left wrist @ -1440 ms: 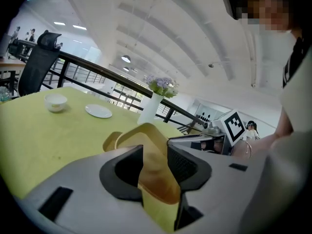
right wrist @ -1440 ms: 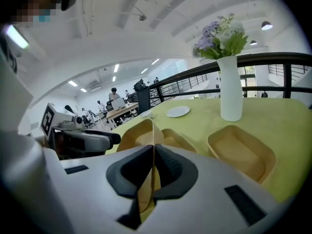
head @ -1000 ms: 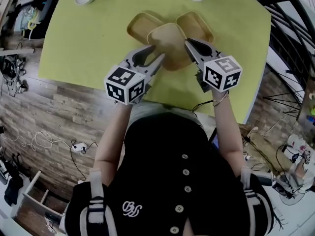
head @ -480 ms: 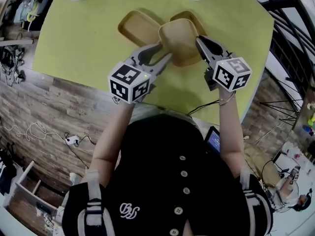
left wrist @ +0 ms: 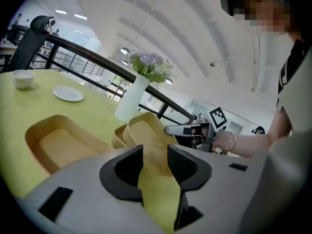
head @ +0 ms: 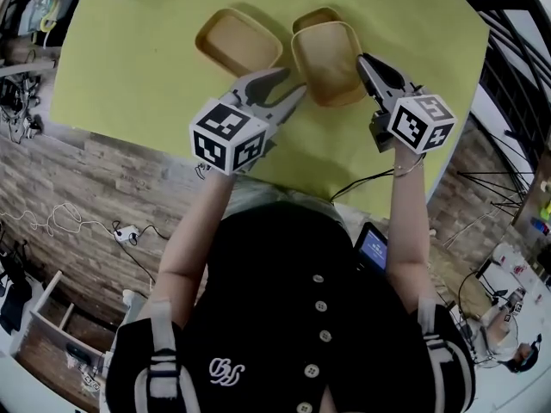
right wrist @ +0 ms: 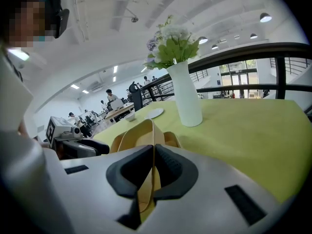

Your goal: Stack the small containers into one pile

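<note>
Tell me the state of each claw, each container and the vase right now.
Rear container: on the table, partly covered.
Left container: flat on the table, alone, empty.
Held container: tilted, over the rear container.
Left claw: open, holding nothing.
Right claw: shut on the held container's rim.
Vase: upright.

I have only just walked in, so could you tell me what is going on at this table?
A person works over a green table with a gripper in each hand. The right gripper is shut on the rim of a tan container, holding it tilted over a second container. The left gripper is open and empty beside it. A third container sits apart on the table to the left.
</note>
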